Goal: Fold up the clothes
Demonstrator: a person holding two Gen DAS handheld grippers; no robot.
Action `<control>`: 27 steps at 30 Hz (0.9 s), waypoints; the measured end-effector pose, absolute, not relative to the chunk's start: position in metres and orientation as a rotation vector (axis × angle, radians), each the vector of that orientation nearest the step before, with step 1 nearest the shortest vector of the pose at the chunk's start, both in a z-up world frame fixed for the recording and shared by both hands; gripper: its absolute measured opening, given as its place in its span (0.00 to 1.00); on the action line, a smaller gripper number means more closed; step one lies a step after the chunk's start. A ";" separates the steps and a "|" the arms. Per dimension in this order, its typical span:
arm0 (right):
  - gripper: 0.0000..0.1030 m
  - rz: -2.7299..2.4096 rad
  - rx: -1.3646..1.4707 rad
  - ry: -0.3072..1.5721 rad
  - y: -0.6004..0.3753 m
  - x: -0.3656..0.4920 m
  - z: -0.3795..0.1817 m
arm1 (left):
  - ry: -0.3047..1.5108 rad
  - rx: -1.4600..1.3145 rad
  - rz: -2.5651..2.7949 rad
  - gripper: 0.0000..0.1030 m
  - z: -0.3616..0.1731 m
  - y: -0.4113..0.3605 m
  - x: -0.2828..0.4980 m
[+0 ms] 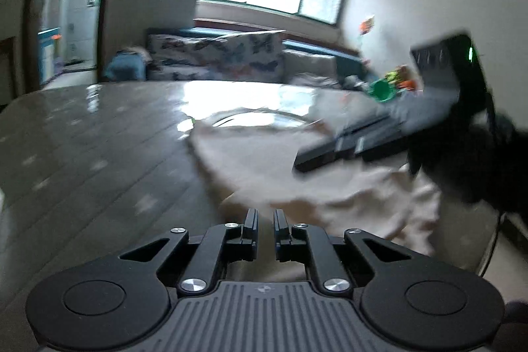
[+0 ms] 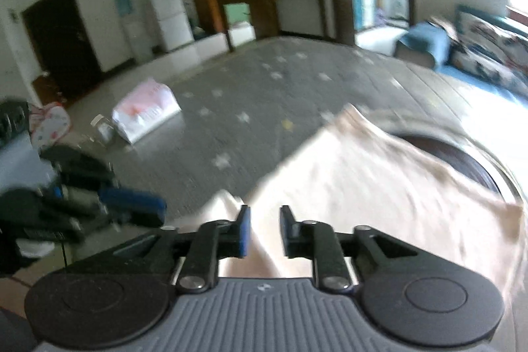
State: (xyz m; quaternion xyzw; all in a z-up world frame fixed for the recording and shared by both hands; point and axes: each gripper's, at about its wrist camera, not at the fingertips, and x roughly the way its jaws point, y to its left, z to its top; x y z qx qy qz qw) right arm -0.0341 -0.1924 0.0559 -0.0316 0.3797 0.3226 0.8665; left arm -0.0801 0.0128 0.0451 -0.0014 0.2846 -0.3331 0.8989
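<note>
Now the left gripper (image 1: 265, 221) has its jaws clenched on the crumpled beige cloth garment (image 1: 297, 174); beside it, the right gripper (image 2: 264, 230) has its jaws released over that garment (image 2: 363, 187).

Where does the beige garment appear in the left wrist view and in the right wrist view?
Left wrist view: the beige garment lies centre to right on the grey table, running down to the left hand-held gripper.
Right wrist view: the garment fills the centre and right, reaching the right hand-held gripper.
Shared landmark: the butterfly-print sofa.
</note>
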 end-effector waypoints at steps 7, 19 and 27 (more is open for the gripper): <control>0.33 0.586 -0.016 0.809 -0.222 -0.067 0.036 | 0.642 0.082 -0.645 0.13 0.020 -0.028 -0.044; 0.36 0.538 -0.026 0.756 -0.234 -0.101 0.028 | 0.609 0.007 -0.558 0.14 0.030 0.011 -0.051; 0.37 0.516 -0.052 0.742 -0.232 -0.117 0.026 | 0.656 0.148 -0.604 0.15 0.014 -0.020 -0.053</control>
